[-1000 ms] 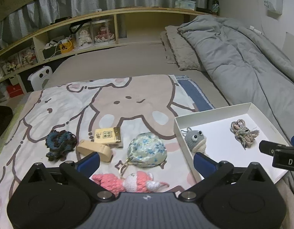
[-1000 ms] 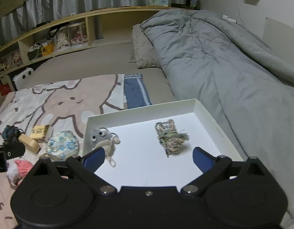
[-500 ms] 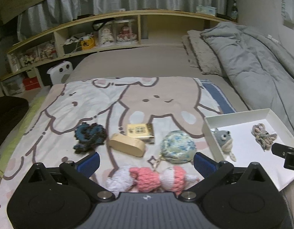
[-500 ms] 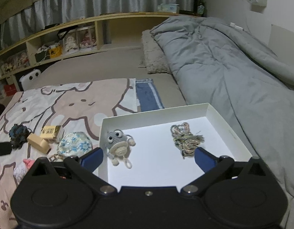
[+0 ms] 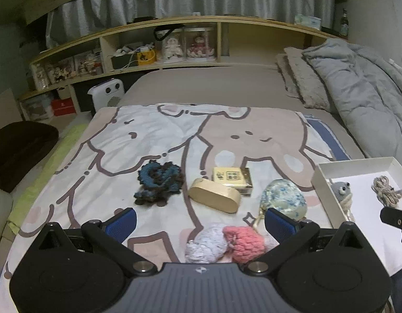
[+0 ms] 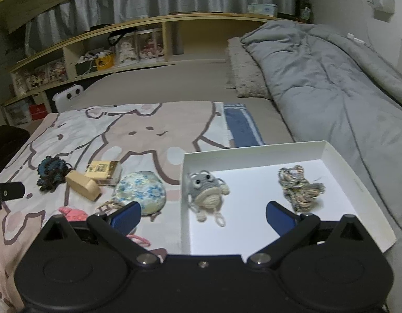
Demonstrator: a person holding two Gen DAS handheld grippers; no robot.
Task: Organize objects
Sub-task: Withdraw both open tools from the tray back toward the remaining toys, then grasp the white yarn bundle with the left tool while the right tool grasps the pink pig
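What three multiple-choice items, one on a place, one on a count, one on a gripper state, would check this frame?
1. Where is the grey crochet toy?
A. On the blanket
B. Inside the white box
C. On the shelf

2. How many things lie in the white box?
A. One
B. Two
C. Four

3. What is the left gripper doing?
A. Open, holding nothing
B. Shut on the floral pouch
C. Shut on the wooden case

Answers:
1. B, since it lies on the box's white floor near its left wall.
2. B, the toy and a yarn bundle only.
3. A, its blue pads stand wide apart with the pink and lilac knit piece lying loose between them.
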